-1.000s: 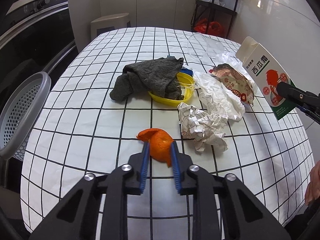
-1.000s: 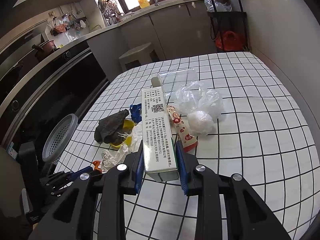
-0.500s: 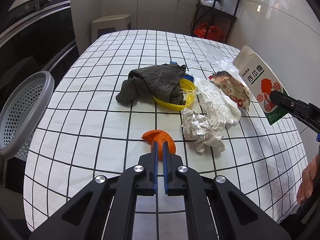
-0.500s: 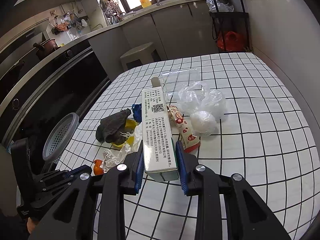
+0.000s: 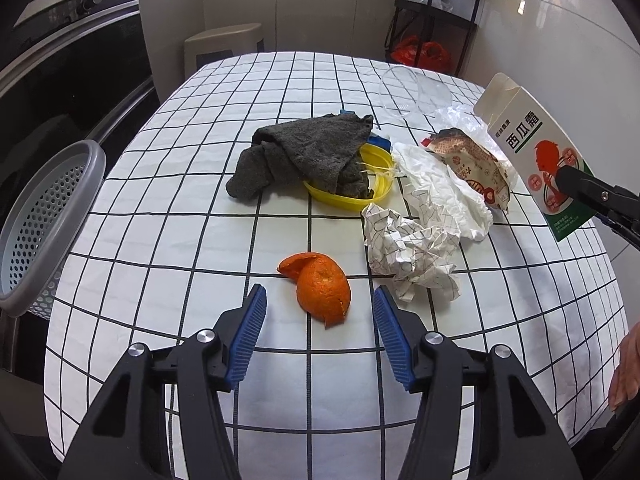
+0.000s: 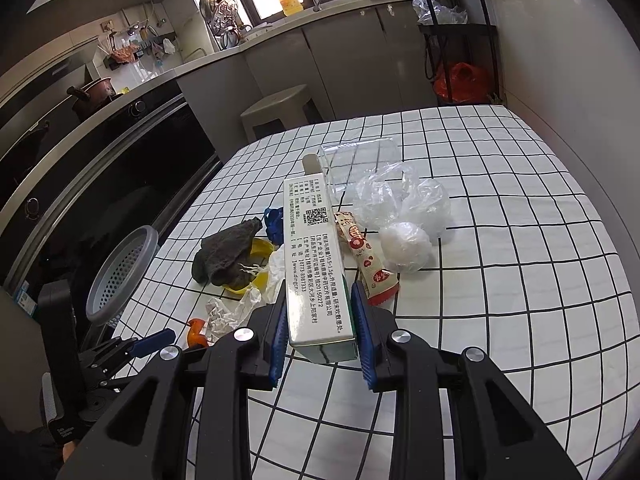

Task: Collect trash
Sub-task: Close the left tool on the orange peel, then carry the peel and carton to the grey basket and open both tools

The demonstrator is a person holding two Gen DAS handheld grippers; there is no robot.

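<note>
The grey basket [image 5: 44,224] sat well left of the left gripper [image 5: 320,320], probably as the bin for collected trash. The carton [image 6: 316,268] was clamped upright between the right gripper's [image 6: 320,328] blue pads, lifted off the cloth, likely bound for that basket. The left gripper hung low, level, jaws spread wide and empty, with the orange peel [image 5: 320,284] lying just ahead between its fingertips, apparently framed for a pinch.
</note>
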